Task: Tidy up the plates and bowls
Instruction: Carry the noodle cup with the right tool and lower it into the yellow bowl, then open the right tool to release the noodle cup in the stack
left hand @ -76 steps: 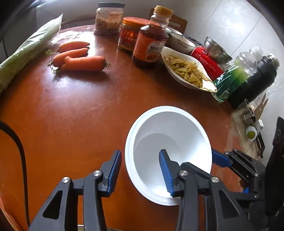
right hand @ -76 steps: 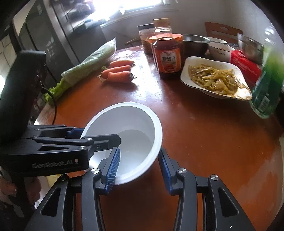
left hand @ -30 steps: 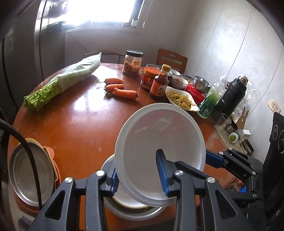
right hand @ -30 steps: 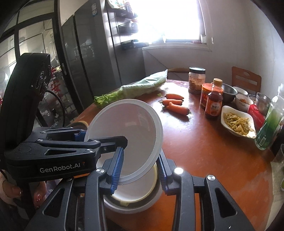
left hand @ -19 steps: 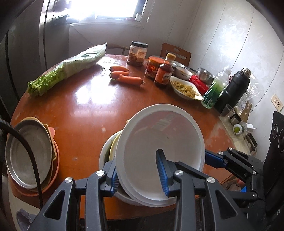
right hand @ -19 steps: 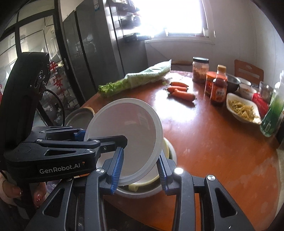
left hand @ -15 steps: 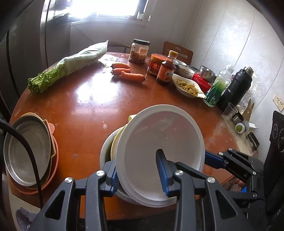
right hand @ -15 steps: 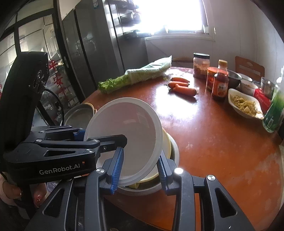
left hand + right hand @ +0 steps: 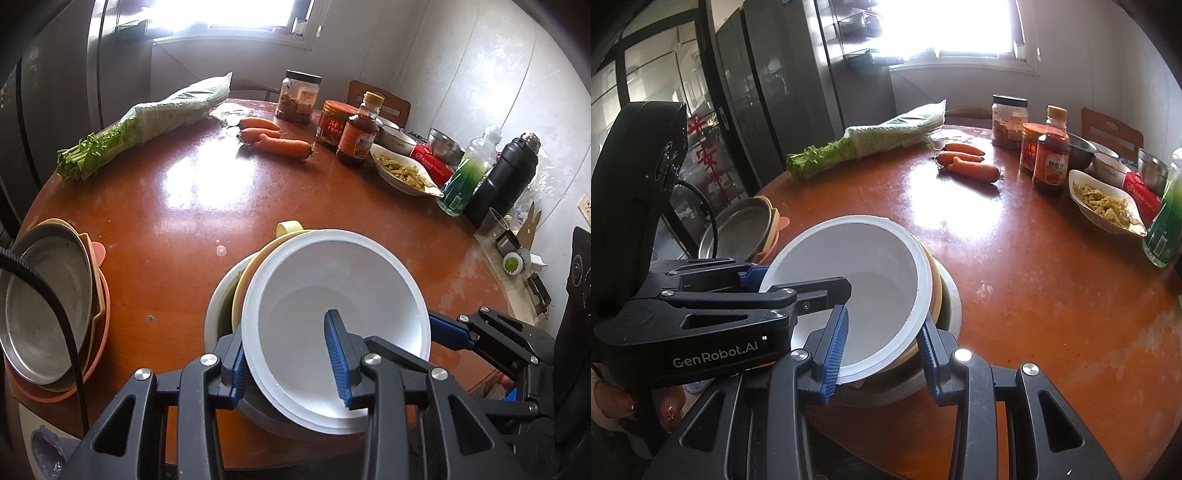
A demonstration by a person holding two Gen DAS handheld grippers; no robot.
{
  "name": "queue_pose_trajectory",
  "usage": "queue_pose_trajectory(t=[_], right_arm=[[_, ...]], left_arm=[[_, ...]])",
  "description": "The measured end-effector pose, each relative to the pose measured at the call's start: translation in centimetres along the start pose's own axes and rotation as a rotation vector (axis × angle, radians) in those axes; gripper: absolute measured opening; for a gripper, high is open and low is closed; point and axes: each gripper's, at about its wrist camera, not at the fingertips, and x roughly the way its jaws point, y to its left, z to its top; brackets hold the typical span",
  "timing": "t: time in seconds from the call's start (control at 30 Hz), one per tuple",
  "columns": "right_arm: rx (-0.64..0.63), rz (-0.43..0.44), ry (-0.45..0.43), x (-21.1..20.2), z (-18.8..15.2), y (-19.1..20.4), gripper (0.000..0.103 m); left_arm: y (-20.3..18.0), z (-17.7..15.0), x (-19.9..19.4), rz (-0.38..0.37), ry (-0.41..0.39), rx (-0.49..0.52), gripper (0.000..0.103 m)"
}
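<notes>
Going left to right: over at the left edge of the bench (image 9: 177,206) there's the plate stack (image 9: 44,306), metal one on top, sitting untouched. Next to it is the bowl stack (image 9: 225,306), and that's where the action is. A second ago the white bowl (image 9: 332,314) was tilted up in the air above it, now it's come down and is sitting mouth-up in the yellow bowl (image 9: 251,273), so I'd say this one is basically stacked and only the letting go is left. Both tools are still pinching it though: the left tool (image 9: 288,362) has the near rim, one pad outside and one inside the bowl, and the right tool (image 9: 882,347) bites the rim on the opposite side the same way. Neither has spread yet. Further right it's just carrots (image 9: 277,140), jars and a food dish (image 9: 402,171), well apart from the stacks.
</notes>
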Motion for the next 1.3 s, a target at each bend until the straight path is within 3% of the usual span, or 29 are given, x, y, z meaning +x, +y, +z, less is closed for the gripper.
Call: queue_pose_trajectory(t=[0.43,0.7,1.0,1.1,1.3], right_arm=[[-0.011,-0.027,0.007,0.7,0.2,-0.2,0.041],[0.0,-0.045,0.013,0.5,0.1,-0.4,0.05],[-0.001,-0.072,0.007,-0.3,0.3,-0.4,0.062],[-0.005,-0.085,0.0,-0.6,0.4,-0.2,0.066],[0.007,-0.095,-0.016,-1.1,0.7,-0.1,0.069]], left_arm=[[0.3,0.0,0.4,-0.009,-0.003,0.005,0.038],[0.1,0.1,0.3,0.0,-0.005,0.02,0.04],[0.2,0.0,-0.8,0.002,-0.033,0.024,0.049],[0.3,0.1,-1.4,0.029,-0.051,0.031,0.058],[0.9,-0.1,-2.5,0.031,-0.075,0.021,0.059]])
